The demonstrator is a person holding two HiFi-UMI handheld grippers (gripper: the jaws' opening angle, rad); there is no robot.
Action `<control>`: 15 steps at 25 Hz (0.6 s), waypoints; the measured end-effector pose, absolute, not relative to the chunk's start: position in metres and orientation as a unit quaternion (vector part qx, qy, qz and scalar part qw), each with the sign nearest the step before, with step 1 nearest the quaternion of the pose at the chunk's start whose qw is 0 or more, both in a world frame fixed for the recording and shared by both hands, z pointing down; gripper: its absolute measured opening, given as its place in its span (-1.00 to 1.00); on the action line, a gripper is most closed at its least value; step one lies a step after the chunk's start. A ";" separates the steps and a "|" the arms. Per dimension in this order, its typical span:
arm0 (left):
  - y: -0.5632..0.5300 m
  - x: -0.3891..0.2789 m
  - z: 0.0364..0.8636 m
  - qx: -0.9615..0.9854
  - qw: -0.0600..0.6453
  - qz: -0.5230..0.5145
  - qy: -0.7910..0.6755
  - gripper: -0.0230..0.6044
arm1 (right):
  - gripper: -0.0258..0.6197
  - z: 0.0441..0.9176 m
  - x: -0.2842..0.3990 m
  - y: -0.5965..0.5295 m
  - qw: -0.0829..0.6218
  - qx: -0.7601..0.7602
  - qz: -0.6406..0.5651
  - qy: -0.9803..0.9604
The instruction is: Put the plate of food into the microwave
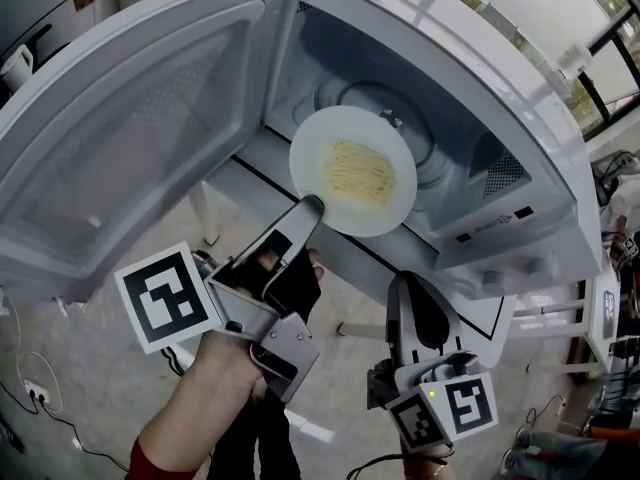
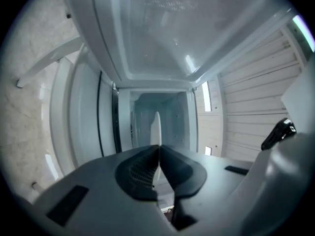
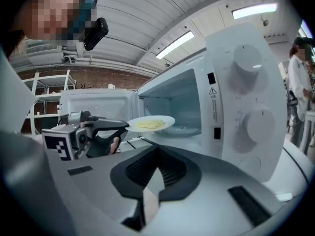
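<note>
One round white plate (image 1: pixel 308 156), pale stringy noodles (image 1: pixel 362 171), left hand-held gripper (image 1: pixel 312 206) pinching rim

Head view bright, even daylight; windows (image 1: pixel 560 8) at top right corner blown out to white. Microwave (image 1: pixel 500 88) cavity in cool bluish shade, soft sheen on open door (image 1: pixel 130 138). Left gripper view dimmer, grey-blue cast, small glare patches on door panel, near foreground soft. Right gripper view lit by ceiling light strips (image 3: pixel 251 10), clipped white. Both gripper views fisheye: straight lines bow, corners black, edges smeared.
</note>
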State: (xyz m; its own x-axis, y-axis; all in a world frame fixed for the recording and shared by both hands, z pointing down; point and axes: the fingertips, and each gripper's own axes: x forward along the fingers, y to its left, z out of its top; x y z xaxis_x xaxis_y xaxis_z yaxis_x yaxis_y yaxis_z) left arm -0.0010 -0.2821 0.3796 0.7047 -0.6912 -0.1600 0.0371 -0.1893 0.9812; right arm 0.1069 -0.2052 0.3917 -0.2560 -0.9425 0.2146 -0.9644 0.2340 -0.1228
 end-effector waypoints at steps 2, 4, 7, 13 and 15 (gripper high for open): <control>-0.301 0.005 0.372 0.711 0.587 -0.306 -0.236 -0.87 | -0.88 0.385 0.107 -0.214 0.042 0.608 0.114 -0.785; -0.320 0.013 0.367 0.711 0.586 -0.309 -0.237 -0.87 | -0.88 0.379 0.108 -0.222 0.039 0.609 0.110 -0.785; -0.345 0.028 0.363 0.711 0.586 -0.304 -0.242 -0.87 | -0.88 0.372 0.109 -0.233 0.036 0.610 0.104 -0.785; -0.372 0.054 0.367 0.706 0.603 -0.273 -0.251 -0.87 | -0.88 0.360 0.110 -0.243 0.035 0.612 0.095 -0.784; -0.377 0.058 0.371 0.706 0.606 -0.261 -0.257 -0.87 | -0.88 0.360 0.110 -0.245 0.038 0.613 0.094 -0.783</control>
